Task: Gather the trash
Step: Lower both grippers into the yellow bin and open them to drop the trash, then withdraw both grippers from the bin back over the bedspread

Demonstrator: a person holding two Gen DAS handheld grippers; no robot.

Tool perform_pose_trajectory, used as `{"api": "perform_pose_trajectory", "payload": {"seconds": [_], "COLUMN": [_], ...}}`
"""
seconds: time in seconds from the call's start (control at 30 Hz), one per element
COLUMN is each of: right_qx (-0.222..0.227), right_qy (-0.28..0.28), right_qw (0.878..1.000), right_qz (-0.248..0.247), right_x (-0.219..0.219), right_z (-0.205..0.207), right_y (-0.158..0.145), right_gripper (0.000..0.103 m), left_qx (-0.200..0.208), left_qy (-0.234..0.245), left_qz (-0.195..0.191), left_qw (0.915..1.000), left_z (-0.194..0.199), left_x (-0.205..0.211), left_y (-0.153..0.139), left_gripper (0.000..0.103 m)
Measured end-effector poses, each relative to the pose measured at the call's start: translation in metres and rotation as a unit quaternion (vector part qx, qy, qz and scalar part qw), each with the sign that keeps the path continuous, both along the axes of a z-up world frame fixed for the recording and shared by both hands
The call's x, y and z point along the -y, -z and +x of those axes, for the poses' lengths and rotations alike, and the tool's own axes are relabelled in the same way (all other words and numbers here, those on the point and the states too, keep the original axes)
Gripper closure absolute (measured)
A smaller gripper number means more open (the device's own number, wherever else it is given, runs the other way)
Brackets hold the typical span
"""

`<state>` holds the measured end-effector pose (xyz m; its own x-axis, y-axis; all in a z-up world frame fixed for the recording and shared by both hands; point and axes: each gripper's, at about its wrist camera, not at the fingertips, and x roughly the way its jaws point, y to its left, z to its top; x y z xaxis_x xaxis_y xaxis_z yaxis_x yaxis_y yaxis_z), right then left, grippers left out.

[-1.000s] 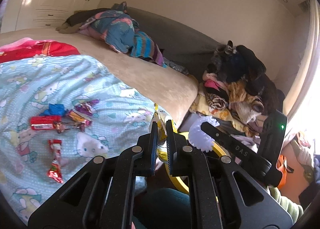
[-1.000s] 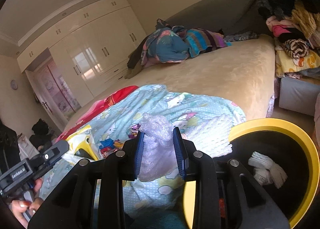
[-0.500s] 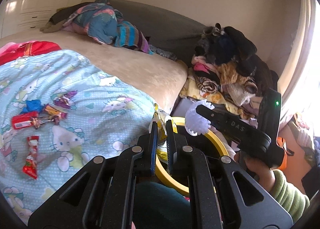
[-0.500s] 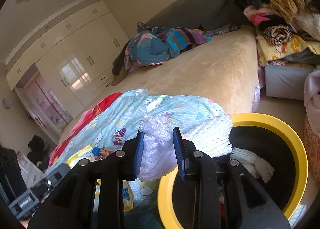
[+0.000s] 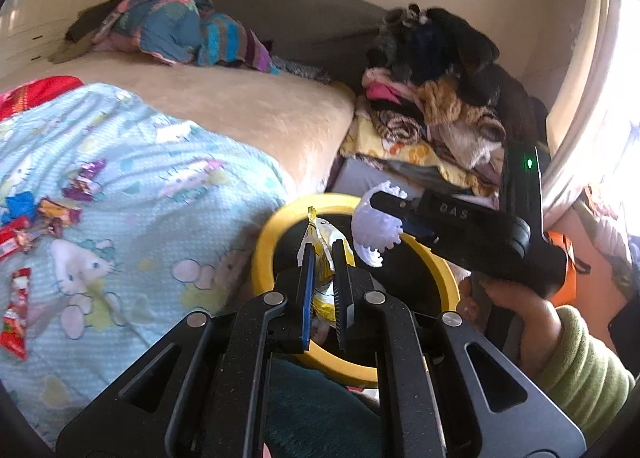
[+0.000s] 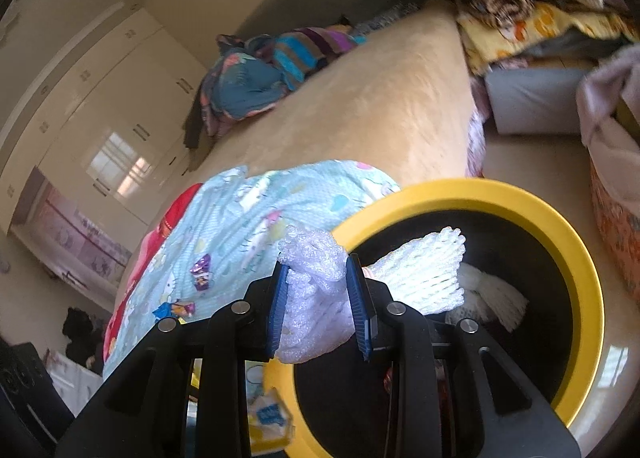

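Trash is partly collected: foam netting [image 6: 424,270] lies in the yellow-rimmed bin [image 6: 560,226]. Left gripper [image 5: 323,254] is clamped on a yellow wrapper [image 5: 326,242]; right gripper [image 6: 318,278] is opening around bubble wrap [image 6: 312,286]. Candy wrappers [image 5: 48,214] remain on the bed's blanket [image 5: 160,198].

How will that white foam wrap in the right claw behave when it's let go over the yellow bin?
The foam wrap looks crumpled and airy, so it is probably very light and may drift rather than drop straight. It bulges past the opening right claw, so it likely springs back. Part overhangs the bin rim; it could snag there.
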<state>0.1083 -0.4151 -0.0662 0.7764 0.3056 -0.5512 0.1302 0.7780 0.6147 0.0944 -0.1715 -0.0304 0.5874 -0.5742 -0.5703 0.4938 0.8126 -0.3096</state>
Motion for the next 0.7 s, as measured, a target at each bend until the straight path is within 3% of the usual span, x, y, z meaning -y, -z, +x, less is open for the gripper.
{"api": "perform_pose_trajectory", "payload": {"seconds": [0.17, 0.3, 0.33, 0.53, 0.7], "right_qx": [-0.023, -0.037, -0.038, -0.043, -0.029], "right_qy": [0.021, 0.039, 0.041, 0.050, 0.037], "right_qw": [0.999, 0.998, 0.998, 0.998, 0.998], "right_qz": [0.019, 0.018, 0.015, -0.011, -0.042], "right_x": [0.013, 0.020, 0.021, 0.016, 0.002], "right_z": [0.000, -0.001, 0.001, 0.002, 0.003], "right_y": [0.014, 0.020, 0.021, 0.023, 0.015], "right_gripper": [0.064, 0.055, 0.049, 0.039, 0.038], "left_qx": [-0.043, -0.044, -0.043, -0.009, 0.025], "left_qy": [0.016, 0.010, 0.007, -0.023, -0.050], "left_qz": [0.000, -0.004, -0.006, 0.001, 0.003], "left_qw": [0.9989, 0.9990, 0.9990, 0.9997, 0.9984], "left_z": [0.015, 0.020, 0.019, 0.011, 0.005], "left_x": [0.017, 0.018, 0.017, 0.001, -0.015], "left_y": [0.020, 0.023, 0.022, 0.006, -0.010], "left_gripper": [0.097, 0.068, 0.067, 0.041, 0.015]}}
